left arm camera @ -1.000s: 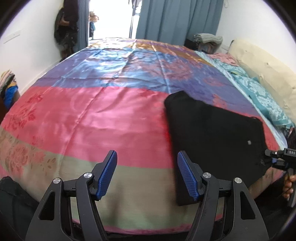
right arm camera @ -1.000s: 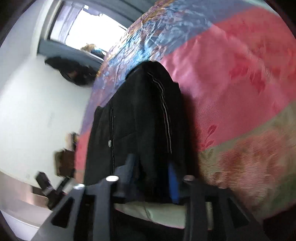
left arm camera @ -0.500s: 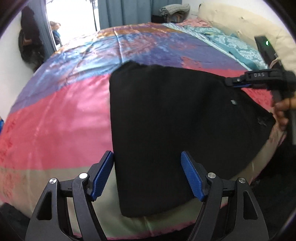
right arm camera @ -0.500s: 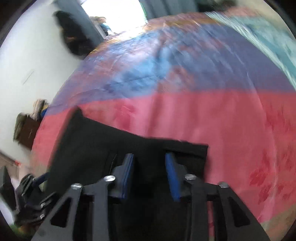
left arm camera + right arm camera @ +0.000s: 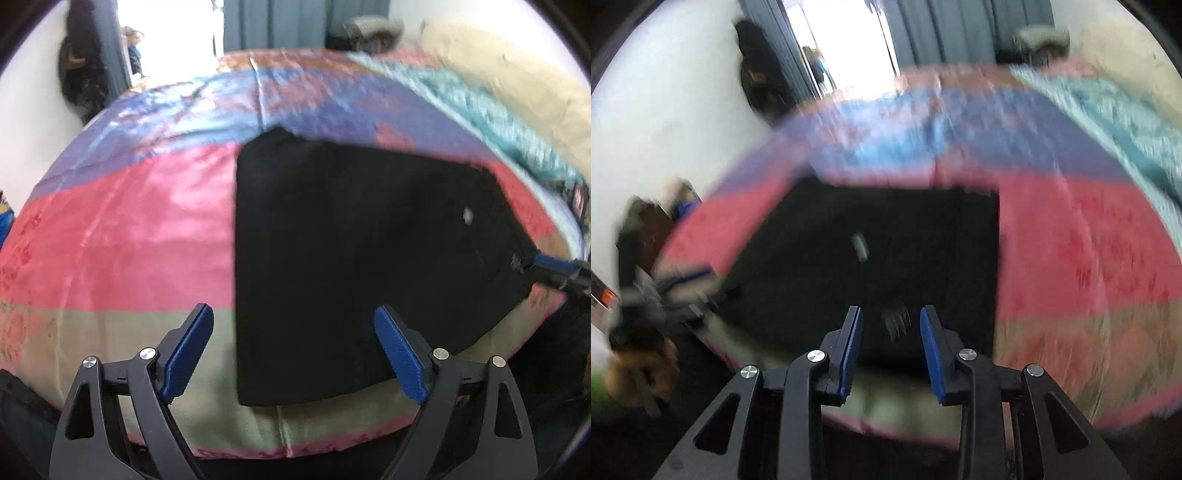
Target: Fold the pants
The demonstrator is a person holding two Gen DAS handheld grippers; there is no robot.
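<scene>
One pair of black pants [image 5: 351,258], folded into a single flat rectangle, lies on one bed with one striped satin bedspread [image 5: 122,236]. Two grippers appear: the left gripper [image 5: 293,350] and the right gripper [image 5: 891,345], each with two blue-padded fingers [image 5: 186,349]. One cream pillow [image 5: 517,85] and one teal patterned cloth [image 5: 476,107] lie at the right side.

Folded pants [image 5: 354,258] flat on the bedspread [image 5: 122,236], near its front edge. Ahead of the left gripper [image 5: 293,350], mostly forward and right of its spread jaws, one corner between them. Directly ahead of the right gripper [image 5: 891,347], reaching left beyond its jaws. Pillow [image 5: 517,85] far right behind; curtains [image 5: 280,22] beyond the bed's far end.
</scene>
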